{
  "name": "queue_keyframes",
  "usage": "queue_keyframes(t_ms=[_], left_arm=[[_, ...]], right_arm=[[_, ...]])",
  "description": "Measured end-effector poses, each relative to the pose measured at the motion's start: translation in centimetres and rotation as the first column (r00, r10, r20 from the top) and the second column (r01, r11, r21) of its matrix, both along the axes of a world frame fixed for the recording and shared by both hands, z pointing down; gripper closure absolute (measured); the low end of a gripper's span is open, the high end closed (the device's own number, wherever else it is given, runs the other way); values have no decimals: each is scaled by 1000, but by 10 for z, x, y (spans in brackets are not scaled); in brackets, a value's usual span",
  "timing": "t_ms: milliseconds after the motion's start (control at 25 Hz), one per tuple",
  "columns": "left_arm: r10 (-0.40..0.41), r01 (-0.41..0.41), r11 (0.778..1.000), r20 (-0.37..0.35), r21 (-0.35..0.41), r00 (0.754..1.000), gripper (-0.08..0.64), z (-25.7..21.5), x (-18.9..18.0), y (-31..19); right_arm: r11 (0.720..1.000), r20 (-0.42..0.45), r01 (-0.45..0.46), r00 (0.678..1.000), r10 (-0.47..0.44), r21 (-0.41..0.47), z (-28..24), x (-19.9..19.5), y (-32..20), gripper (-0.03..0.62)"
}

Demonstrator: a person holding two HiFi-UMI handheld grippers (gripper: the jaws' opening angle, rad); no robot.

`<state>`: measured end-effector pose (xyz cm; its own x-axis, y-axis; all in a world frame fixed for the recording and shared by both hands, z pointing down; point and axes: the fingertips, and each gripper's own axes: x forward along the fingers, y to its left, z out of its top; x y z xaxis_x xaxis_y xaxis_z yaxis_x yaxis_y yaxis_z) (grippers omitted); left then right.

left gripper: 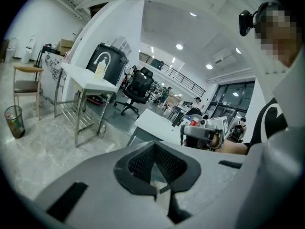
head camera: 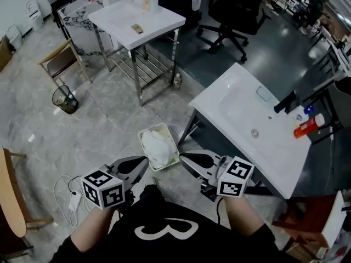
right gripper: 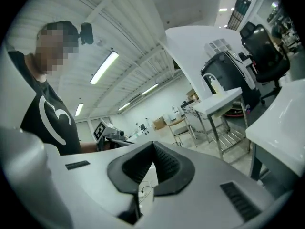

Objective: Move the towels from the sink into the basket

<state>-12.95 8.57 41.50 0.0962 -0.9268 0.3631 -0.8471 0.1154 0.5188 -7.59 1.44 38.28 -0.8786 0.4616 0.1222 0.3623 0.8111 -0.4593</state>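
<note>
A white basket (head camera: 175,142) stands on the floor just in front of me, with white towels (head camera: 156,147) bundled inside it. To its right is the white sink (head camera: 241,111); its basin shows only a drain. Both grippers are held up near my chest, above the basket. My left gripper (head camera: 141,162) (left gripper: 156,168) has its pads together with nothing between them. My right gripper (head camera: 186,158) (right gripper: 153,168) is likewise shut and holds nothing. Each gripper view shows the other gripper across from it in a hand.
A black faucet (head camera: 285,102) and an orange bottle (head camera: 308,126) sit at the sink's far side. Behind stand a second white sink stand (head camera: 137,21), a black office chair (head camera: 230,15), a wooden chair (head camera: 60,59) and a wire wastebasket (head camera: 66,98). A white cable (head camera: 70,197) lies by my left foot.
</note>
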Motion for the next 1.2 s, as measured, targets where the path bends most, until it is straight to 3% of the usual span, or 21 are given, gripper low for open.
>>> queue_keyframes(t_ms=[120,440,760,1200], left_arm=[[19,-22,996,40,86,999,555,-51,24,5],[11,-61,962,182,268,983,555,-158,60,22],[29,-109,943,245,315,969,555,-191,74,26],[18,-123,932,293,342,956,555,-195,75,18]], right_arm=[[998,15,-31,999,30,62,-34,21,4,589],[980,162,-66,986,35,189,-121,49,25,589],[977,279,-91,960,35,192,-168,59,37,589],[961,317,-130,947,48,242,-181,64,28,589]])
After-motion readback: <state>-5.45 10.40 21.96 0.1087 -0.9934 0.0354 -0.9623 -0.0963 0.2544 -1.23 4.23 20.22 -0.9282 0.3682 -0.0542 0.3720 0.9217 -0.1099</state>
